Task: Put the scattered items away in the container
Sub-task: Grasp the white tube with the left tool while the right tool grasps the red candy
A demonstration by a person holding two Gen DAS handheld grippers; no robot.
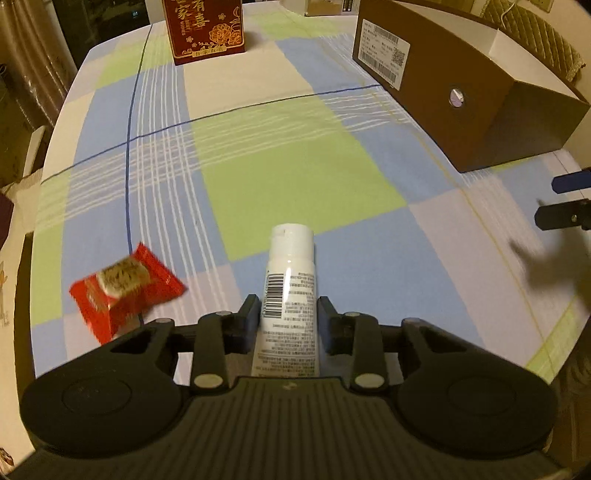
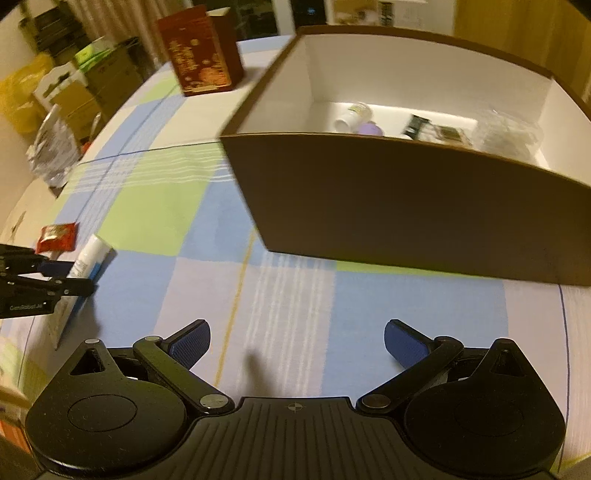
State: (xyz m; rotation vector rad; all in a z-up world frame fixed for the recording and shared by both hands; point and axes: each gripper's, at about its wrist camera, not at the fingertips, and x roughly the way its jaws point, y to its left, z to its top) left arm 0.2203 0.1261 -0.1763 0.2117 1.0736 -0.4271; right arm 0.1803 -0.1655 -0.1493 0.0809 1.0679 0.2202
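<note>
While the left gripper [image 1: 288, 314] clamps a tube [image 1: 290, 291], the box [image 2: 406, 206] holds bottles [image 2: 352, 115].

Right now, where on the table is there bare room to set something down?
Free: the checked cloth between the red tin, brown box and white tube. Crowded: beside the tube, where the red packet lies.

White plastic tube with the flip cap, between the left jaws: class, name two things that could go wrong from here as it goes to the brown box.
1. The left gripper grips the white plastic tube low on its soft body, cap far forward; it might sag or slip.
2. The brown cardboard box has tall walls; a low carry could knock the tube against the rim.
</note>
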